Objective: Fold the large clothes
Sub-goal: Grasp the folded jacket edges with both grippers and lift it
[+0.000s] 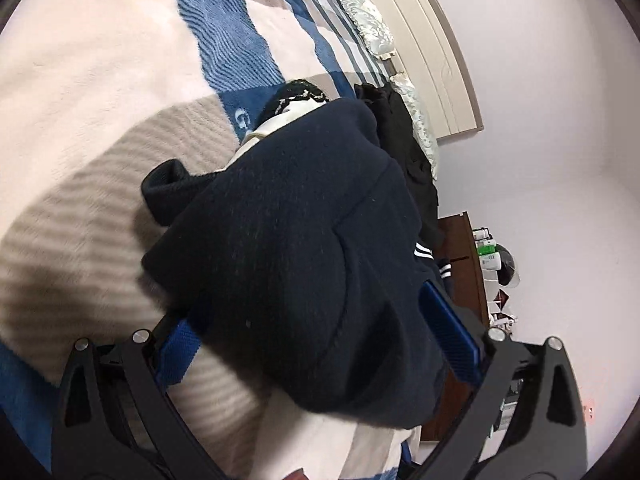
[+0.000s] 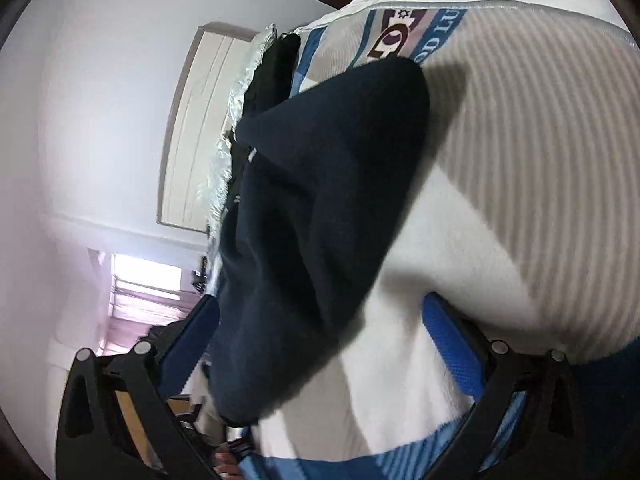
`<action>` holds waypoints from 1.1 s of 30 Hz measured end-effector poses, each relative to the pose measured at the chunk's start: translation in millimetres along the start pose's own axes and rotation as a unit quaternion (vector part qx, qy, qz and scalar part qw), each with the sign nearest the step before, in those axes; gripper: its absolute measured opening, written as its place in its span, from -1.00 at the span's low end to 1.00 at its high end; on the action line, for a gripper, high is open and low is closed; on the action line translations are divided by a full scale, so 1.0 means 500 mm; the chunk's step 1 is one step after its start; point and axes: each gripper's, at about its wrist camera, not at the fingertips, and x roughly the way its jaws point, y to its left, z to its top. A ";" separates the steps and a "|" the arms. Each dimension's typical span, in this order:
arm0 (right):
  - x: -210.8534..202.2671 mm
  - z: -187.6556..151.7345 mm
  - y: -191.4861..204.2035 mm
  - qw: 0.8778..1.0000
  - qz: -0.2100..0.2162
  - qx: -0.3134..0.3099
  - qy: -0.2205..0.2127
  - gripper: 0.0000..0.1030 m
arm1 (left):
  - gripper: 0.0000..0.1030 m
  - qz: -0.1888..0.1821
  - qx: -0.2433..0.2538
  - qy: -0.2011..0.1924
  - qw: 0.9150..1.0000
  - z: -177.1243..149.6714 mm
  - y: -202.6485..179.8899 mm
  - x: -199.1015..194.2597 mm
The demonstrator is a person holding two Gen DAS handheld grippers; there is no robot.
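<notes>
We see a big dark blue sweater [image 1: 296, 232] bunched up on the bed blanket [image 1: 100, 92]. It lies between the two blue fingers of our left gripper [image 1: 316, 332], which are wide apart and not pinching it. Under the far end a white and black garment [image 1: 292, 108] peeks out. Our right gripper [image 2: 324, 336] also has its fingers wide apart, with the sweater's folded end between them. Past it is the headboard [image 2: 196, 132] against the wall.
</notes>
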 end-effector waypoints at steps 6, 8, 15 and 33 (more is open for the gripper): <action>0.046 0.039 0.036 1.000 -0.021 -0.016 0.008 0.93 | 0.88 0.017 0.013 -0.001 1.000 0.006 -0.004 0.014; 0.065 0.051 0.039 0.999 -0.034 -0.014 0.010 0.93 | 0.88 0.020 0.016 -0.001 1.000 0.008 -0.007 0.017; 0.121 0.094 0.057 0.995 -0.085 0.001 0.054 0.93 | 0.88 0.007 -0.003 0.008 1.000 0.026 -0.015 0.013; 0.169 -0.087 0.102 0.998 -0.026 0.038 0.040 0.93 | 0.88 -0.047 -0.013 0.038 0.998 0.042 -0.035 0.012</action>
